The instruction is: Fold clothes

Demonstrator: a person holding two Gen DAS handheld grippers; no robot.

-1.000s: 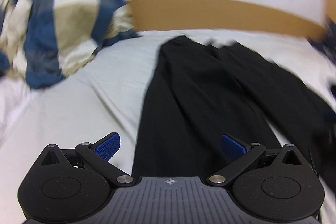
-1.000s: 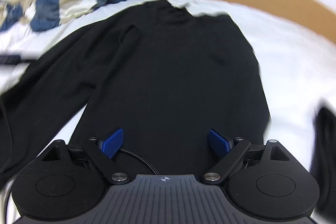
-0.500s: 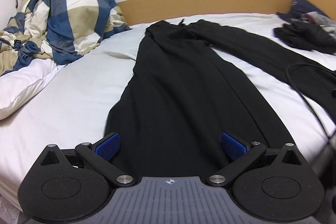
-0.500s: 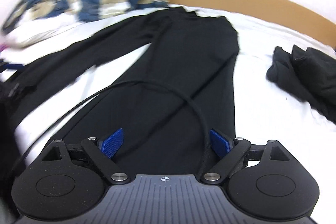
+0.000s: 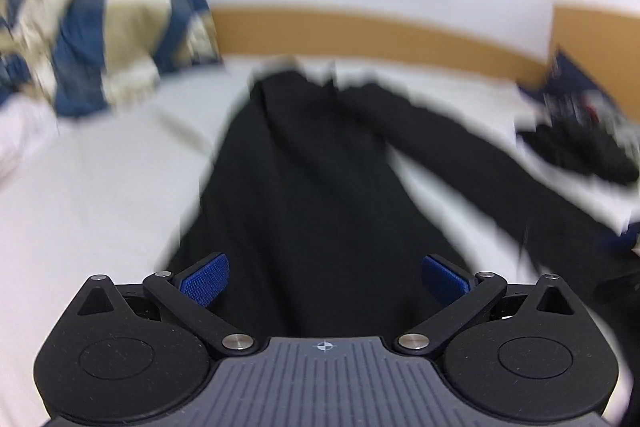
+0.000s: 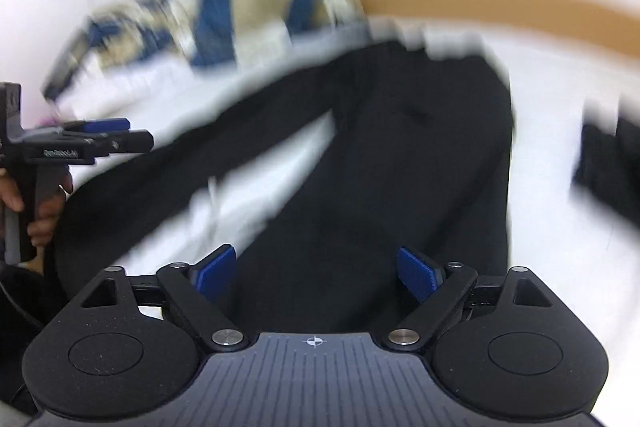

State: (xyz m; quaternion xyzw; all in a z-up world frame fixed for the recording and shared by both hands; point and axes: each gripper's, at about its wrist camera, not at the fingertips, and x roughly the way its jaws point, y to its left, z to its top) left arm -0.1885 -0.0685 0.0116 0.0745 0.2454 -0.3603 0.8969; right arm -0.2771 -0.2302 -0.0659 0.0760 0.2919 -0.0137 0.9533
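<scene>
The black long-sleeved top (image 5: 304,195) lay spread flat on the bed (image 5: 100,187), collar toward the headboard edge, one sleeve out sideways; both the left gripper (image 5: 324,279) and the right gripper (image 6: 316,273) were spread and held nothing, so a fold should probably begin by pinching one layer cleanly near the hem.

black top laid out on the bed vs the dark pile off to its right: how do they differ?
The black long-sleeved top lies spread flat mid-bed, with a sleeve stretched out sideways; the dark clothes pile is crumpled in a heap. The top fills the middle of the sheet; the pile sits near the bed's edge. Both are dark garments, unfolded and ungripped.
</scene>
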